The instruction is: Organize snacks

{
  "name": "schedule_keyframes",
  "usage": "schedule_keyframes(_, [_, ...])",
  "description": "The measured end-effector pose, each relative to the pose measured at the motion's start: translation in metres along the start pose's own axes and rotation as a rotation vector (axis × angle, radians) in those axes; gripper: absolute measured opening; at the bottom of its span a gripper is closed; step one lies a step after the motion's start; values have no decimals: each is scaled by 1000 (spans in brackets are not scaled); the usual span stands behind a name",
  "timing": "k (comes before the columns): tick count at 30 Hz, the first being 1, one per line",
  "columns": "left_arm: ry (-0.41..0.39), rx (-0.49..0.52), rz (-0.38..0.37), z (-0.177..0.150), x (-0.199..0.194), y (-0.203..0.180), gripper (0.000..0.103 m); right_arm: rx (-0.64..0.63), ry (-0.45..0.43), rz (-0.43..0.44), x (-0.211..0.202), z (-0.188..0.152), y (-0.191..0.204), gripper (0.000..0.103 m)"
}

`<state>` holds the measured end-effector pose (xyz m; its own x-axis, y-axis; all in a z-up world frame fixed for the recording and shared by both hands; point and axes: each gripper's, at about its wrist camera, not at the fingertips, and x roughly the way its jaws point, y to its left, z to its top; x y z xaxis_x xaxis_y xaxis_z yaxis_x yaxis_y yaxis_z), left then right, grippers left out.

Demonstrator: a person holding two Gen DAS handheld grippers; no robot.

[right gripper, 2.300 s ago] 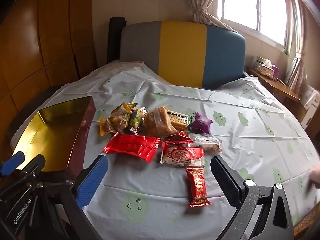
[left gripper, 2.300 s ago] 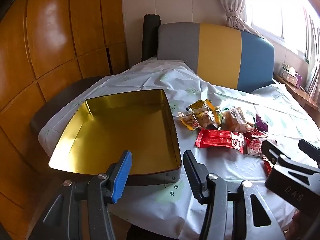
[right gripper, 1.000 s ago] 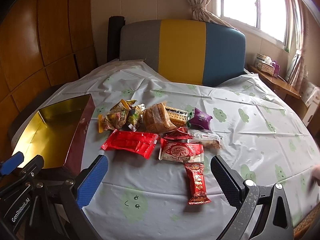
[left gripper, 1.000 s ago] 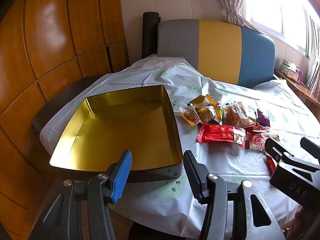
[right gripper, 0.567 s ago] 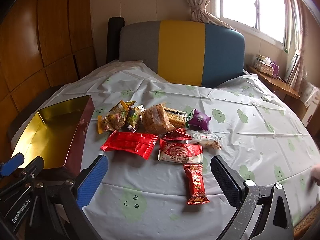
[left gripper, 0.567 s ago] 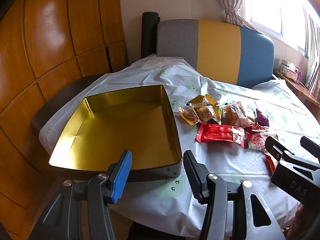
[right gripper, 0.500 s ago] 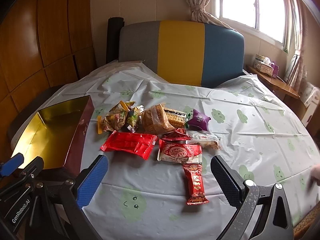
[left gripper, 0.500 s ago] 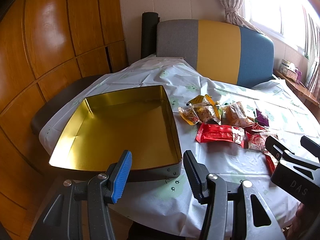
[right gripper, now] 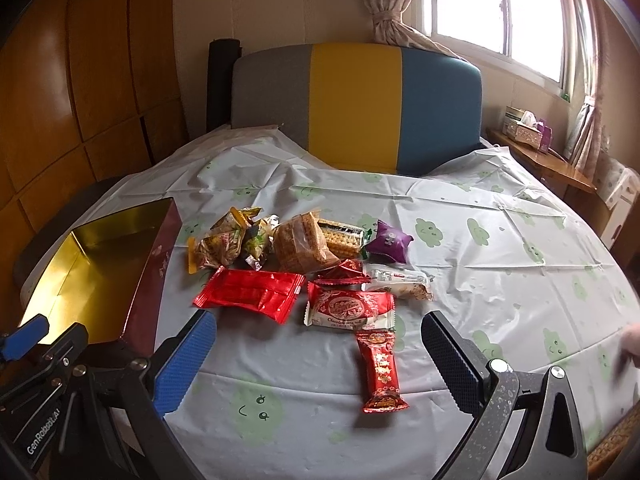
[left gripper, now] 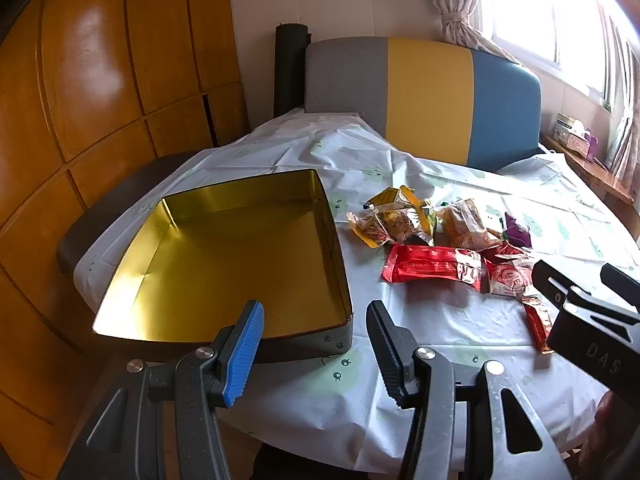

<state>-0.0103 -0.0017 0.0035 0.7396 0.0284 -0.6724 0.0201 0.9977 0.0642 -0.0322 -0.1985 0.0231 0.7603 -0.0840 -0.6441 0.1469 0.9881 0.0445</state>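
Observation:
An open tin with a gold inside [left gripper: 224, 256] lies at the table's left; it also shows in the right wrist view [right gripper: 92, 272]. A heap of snack packets lies right of it: a wide red packet [right gripper: 250, 294], a red-and-white round-logo packet [right gripper: 348, 310], a small red bar [right gripper: 382, 372] nearest me, a purple pouch [right gripper: 388, 242], a brown cake [right gripper: 302, 242] and yellow-green bags [right gripper: 226, 240]. My left gripper [left gripper: 314, 344] is open and empty at the tin's near rim. My right gripper [right gripper: 320, 356] is open and empty, with the small red bar between its fingers' line.
The table wears a white cloth with green cloud faces [right gripper: 500, 248]. A grey, yellow and blue chair back [right gripper: 356, 108] stands behind it. A wooden wall [left gripper: 100, 92] runs on the left. A side shelf with a tissue box [right gripper: 524, 126] is at the right.
Both grippers have drifted slightly forward and upward over the table; the snacks and tin have not moved. Both stay open.

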Motion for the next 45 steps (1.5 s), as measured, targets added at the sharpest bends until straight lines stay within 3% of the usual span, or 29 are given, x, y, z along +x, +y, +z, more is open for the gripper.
schedule_keyframes(9, [14, 10, -25, -1, 2, -3, 54, 31, -11, -4, 2, 6, -16, 103])
schedule_keyframes(13, [26, 25, -59, -1, 4, -7, 54, 73, -33, 37, 0, 16, -36, 103])
schedule_keyframes(19, [130, 50, -302, 2, 14, -26, 61, 213, 34, 194, 14, 43, -98, 103])
schedule_keyframes(23, [158, 161, -365, 2, 21, -58, 61, 277, 73, 165, 26, 54, -142, 103])
schedule_keyframes(24, [183, 189, -412, 3, 24, -66, 61, 280, 84, 151, 29, 55, -151, 103])
schedule_keyframes(26, [223, 211, -491, 3, 28, -80, 61, 283, 114, 127, 39, 56, -168, 103])
schedule_keyframes(31, [295, 265, -589, 7, 37, -119, 60, 291, 166, 102, 56, 47, -194, 103])
schedule_keyframes(36, [335, 332, -604, 10, 51, -166, 60, 325, 207, 101, 67, 40, -203, 95])
schedule_keyframes(43, [424, 351, -575, 0, 87, -213, 59, 306, 184, 117, 65, 45, -201, 95])
schedule_keyframes(45, [434, 360, -536, -5, 97, -221, 50, 298, 182, 122, 65, 45, -198, 95])
